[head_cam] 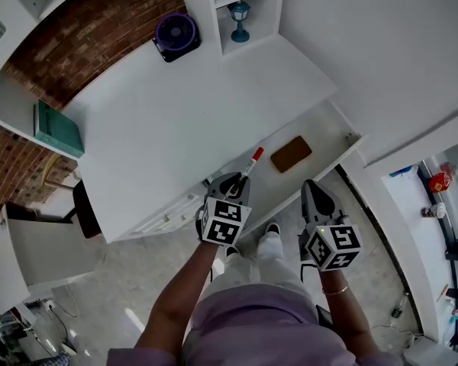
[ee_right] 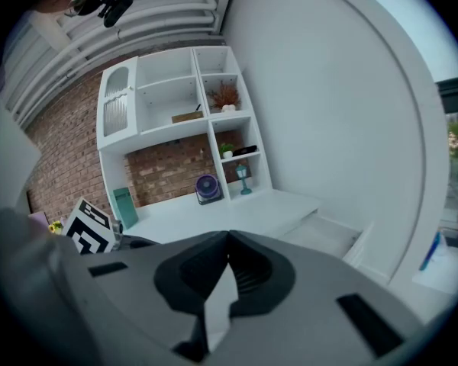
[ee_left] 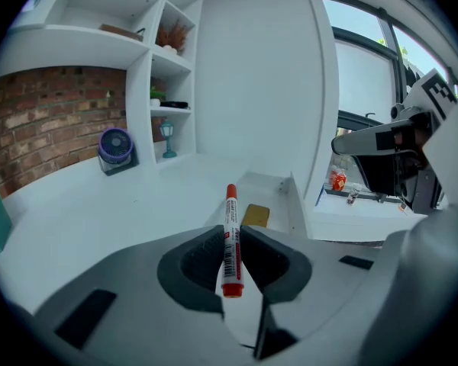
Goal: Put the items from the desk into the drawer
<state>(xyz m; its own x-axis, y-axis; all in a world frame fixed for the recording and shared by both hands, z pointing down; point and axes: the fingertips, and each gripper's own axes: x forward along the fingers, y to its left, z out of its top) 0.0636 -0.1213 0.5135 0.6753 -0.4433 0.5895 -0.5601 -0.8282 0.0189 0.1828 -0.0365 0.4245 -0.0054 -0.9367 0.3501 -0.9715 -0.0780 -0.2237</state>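
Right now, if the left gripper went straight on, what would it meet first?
Likely the open drawer, near the brown block inside, the marker in the left gripper leading. Depth unclear.

I see a smooth, matt white desk, a rough brick wall far left, a glossy plastic marker, and matt grey plastic on my left gripper, its pads ribbed.

Shelves, brick and window round the workplace
A purple fan stands under the brick wall, just beside the white shelf unit; a small blue lamp stands in its lowest right compartment, a dried plant higher up. A teal folder stands at the left; a red thing sits by the window
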